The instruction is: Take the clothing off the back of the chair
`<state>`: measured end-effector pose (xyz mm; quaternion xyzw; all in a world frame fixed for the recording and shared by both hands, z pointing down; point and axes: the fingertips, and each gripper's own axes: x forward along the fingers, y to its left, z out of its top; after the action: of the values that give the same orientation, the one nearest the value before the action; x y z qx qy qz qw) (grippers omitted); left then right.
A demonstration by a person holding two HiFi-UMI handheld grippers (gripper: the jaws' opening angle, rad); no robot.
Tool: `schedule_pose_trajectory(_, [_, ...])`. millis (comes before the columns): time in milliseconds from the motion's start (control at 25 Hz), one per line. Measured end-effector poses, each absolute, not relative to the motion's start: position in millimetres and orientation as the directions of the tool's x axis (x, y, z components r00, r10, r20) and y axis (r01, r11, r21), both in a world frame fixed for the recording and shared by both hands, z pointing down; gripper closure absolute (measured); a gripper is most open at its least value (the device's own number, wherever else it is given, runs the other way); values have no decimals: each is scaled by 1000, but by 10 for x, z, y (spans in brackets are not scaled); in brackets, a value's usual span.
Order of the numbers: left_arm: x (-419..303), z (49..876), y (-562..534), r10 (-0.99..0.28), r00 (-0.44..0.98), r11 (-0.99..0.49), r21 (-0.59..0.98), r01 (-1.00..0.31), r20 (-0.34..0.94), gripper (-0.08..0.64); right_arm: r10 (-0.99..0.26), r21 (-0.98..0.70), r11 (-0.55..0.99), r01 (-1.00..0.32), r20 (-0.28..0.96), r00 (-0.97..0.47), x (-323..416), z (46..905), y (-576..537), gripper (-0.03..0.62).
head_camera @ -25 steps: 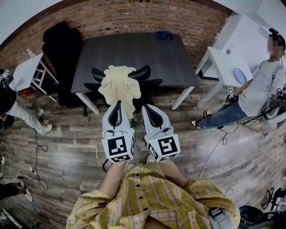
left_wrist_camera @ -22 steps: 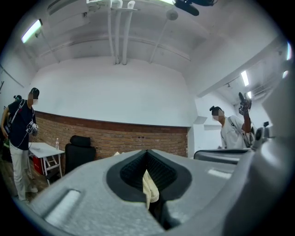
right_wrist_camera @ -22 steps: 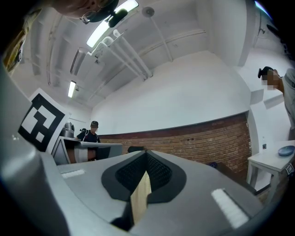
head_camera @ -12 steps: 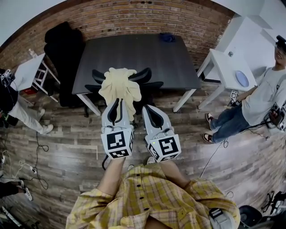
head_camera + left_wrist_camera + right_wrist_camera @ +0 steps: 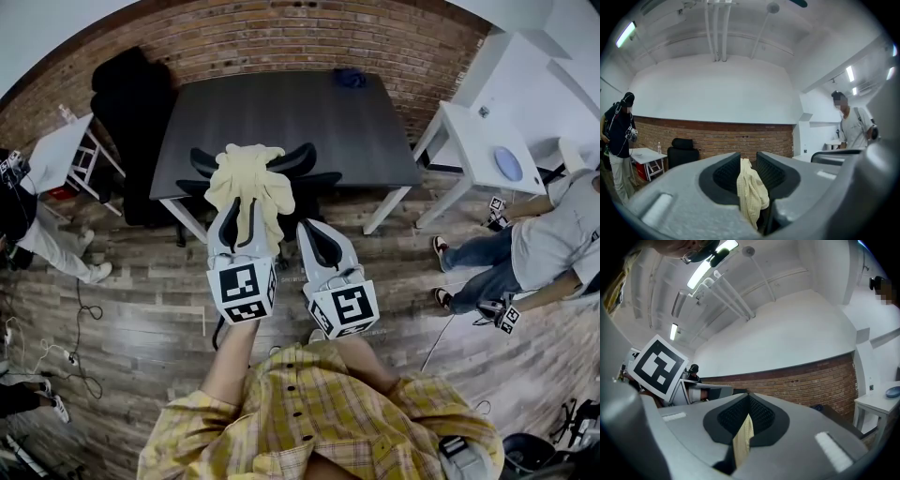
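Observation:
A pale yellow garment (image 5: 248,178) hangs over the back of a black office chair (image 5: 305,155) pushed against the dark table (image 5: 281,112). My left gripper (image 5: 240,208) reaches level to the garment's lower half, its tips overlapping the cloth in the head view. Its jaws have just been opening and stand a little apart. In the left gripper view the garment (image 5: 751,192) shows in the gap of the left gripper (image 5: 748,161), and no pad presses on it. My right gripper (image 5: 317,236) hangs back to the right of the cloth, tips together. In the right gripper view, a strip of the garment (image 5: 743,441) shows below the right gripper's (image 5: 749,399) tips.
A tall black chair (image 5: 131,103) stands left of the table, beside a small white table (image 5: 52,150). A white table (image 5: 478,141) stands at the right. One person (image 5: 553,244) crouches at the right and another (image 5: 23,220) stands at the far left. Cables lie on the wooden floor.
My left gripper has moved forward onto the garment's lower part and its jaws have parted. The right gripper has kept still. The person at the right has dropped lower and shifted right.

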<state>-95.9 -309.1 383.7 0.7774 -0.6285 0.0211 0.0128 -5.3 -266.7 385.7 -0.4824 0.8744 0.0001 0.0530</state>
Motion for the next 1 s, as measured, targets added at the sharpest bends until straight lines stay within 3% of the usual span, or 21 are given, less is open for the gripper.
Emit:
schedule_pose_trajectory(600, [-995,3838,-3494,-980,179,-184,-42,-982,91,303,-841,-32,536,-843,-98,-531,36,3787,-2736,592])
schedule_pose_trajectory(1000, [-1068,3983,-3771,-981,145,-153,-54,-987,131,252,-842,-36,536,-844,-99,-530,73,3823,-2811,592])
